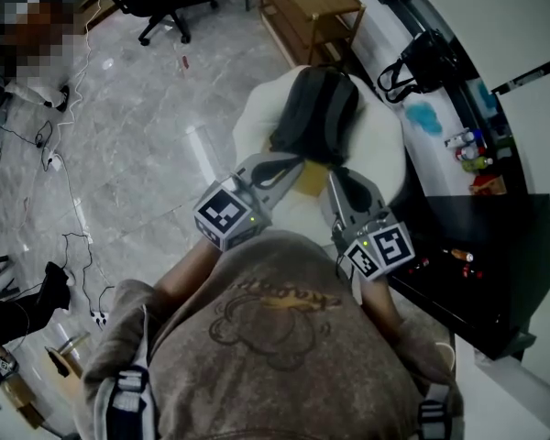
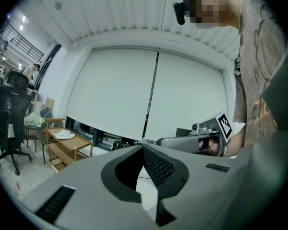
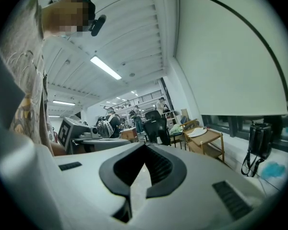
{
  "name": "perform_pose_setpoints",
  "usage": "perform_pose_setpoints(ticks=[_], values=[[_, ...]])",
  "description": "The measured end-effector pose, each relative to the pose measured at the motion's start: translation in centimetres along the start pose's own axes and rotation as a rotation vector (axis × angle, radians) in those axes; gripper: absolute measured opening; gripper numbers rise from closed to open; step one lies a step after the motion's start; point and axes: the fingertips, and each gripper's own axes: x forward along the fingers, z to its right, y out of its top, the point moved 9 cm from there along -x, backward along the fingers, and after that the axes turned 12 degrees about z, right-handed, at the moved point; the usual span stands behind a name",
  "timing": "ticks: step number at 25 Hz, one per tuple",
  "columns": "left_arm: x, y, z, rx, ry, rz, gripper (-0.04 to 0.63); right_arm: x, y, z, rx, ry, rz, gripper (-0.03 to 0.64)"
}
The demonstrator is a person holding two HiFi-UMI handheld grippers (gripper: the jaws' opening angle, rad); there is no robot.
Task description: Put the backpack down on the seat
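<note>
1. Left gripper (image 1: 290, 161) and right gripper (image 1: 338, 176), head view: I hold both out from my chest, side by side, pointing away from me toward the white seat (image 1: 390, 145). The backpack (image 1: 316, 108) lies on that seat straight ahead of the tips. Its long axis runs away from me, nearly in line with the grippers. Its near end falls between the two tips: the left tip overlaps the near left edge, and the right tip sits just short of the near right corner. I judge neither hand clearly the nearer. From above I cannot tell whether either tip touches the fabric or hangs over it.

2. Left gripper view: the left gripper (image 2: 143, 148) has its jaws pressed together with nothing between them. It looks out almost level at a window blind (image 2: 134, 95), with the right gripper off to its right. No backpack shows, so I judge the bag lies below this gripper's line of sight.

3. Right gripper view: the right gripper (image 3: 145, 150) is likewise closed on nothing. It looks across the room, with the left gripper at its left and a wooden trolley (image 3: 204, 140) further off. The backpack is absent here too, so I place it ahead of and beneath the tips. With the bag resting on the seat and both tools empty, I judge the putting-down done.
</note>
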Motion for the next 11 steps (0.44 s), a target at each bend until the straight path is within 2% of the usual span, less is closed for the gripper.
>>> perform_pose_setpoints(ticks=[11], values=[[-0.33,-0.76,-0.37,-0.027,0.038,-0.030,0.000,0.02,-0.42,0.47,-0.002,0.001,-0.026,-0.003]])
